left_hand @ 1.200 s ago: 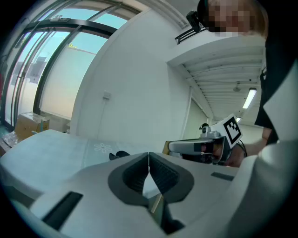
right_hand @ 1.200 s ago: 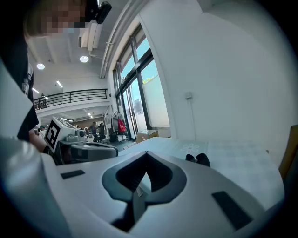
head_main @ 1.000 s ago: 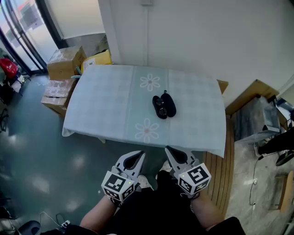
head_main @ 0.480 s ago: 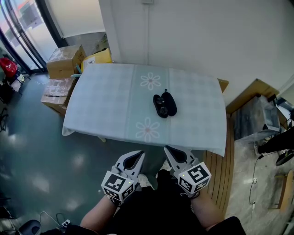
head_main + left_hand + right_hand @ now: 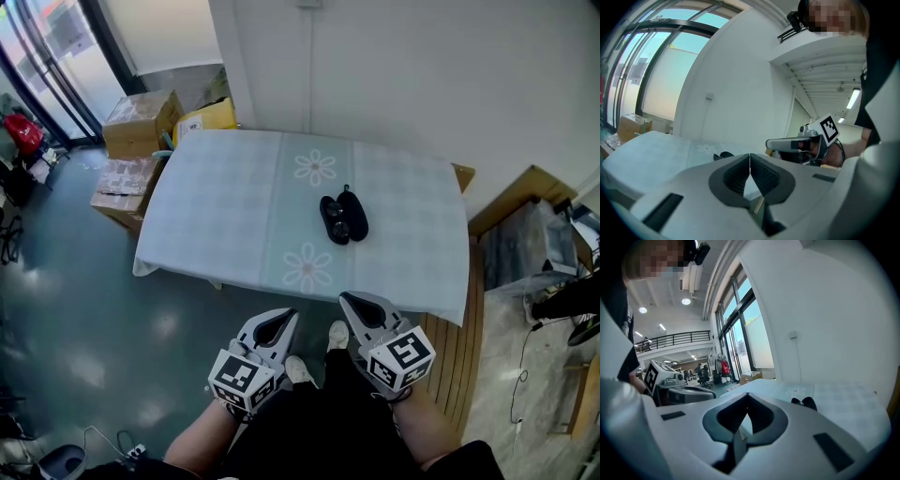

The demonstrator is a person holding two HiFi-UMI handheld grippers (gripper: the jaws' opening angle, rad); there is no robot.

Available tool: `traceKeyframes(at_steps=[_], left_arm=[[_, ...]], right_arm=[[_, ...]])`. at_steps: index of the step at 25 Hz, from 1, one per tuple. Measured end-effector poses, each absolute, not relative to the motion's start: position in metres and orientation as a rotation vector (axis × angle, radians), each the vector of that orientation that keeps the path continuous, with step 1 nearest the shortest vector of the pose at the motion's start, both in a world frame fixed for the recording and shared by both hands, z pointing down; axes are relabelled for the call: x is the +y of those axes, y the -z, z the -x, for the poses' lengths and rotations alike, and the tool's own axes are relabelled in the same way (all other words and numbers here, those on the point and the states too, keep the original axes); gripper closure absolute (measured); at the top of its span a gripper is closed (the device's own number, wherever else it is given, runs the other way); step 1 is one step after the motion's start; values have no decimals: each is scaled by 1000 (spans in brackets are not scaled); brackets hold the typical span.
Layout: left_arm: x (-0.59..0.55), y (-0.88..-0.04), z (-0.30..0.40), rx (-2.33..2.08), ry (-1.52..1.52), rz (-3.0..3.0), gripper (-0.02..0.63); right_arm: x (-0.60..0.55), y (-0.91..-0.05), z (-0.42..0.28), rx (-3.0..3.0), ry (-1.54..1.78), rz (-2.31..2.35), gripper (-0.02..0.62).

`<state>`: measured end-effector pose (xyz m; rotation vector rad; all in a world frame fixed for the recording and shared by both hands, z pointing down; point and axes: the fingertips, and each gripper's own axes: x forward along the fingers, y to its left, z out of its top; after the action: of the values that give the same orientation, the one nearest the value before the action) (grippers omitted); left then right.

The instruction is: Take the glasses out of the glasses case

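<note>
**A:** Quick check: where's the glasses case (image 5: 343,217)?

**B:** On the counter (image 5: 216,206), right of centre, just beside the strip w/ the two flower prints (image 5: 315,168). It lies open, two black halves side by side and touching. Too small here to tell what's inside.

**A:** And the left gripper (image 5: 280,319)?

**B:** You hold it low in front of your body, off the counter's near edge, well apart from the case. Its fingers (image 5: 737,177) are pressed together tip to tip, w/ nothing between them.

**A:** Right gripper (image 5: 351,302)?

**B:** Likewise. Its fingers (image 5: 761,416) are closed on each other, empty, and point toward the counter. It sits beside the left one w/ a gap between the two. Each gripper view shows the other gripper off to one side, and the case lies beyond on the cloth.

**A:** Anything else nearby?

**B:** Cardboard boxes (image 5: 141,122) on the floor (image 5: 75,309) by the counter's far left corner. The counter's far edge runs along a white wall (image 5: 422,75).
</note>
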<state>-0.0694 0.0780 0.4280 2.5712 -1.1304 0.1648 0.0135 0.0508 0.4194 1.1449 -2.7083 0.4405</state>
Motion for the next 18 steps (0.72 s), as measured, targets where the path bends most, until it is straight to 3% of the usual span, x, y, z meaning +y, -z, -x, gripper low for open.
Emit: traceKeyframes(at_steps=[18], left_arm=[[20, -429, 47, -1180, -198, -2555, 577]], right_arm=[[-36, -431, -39, -2702, -476, -1102, 572]])
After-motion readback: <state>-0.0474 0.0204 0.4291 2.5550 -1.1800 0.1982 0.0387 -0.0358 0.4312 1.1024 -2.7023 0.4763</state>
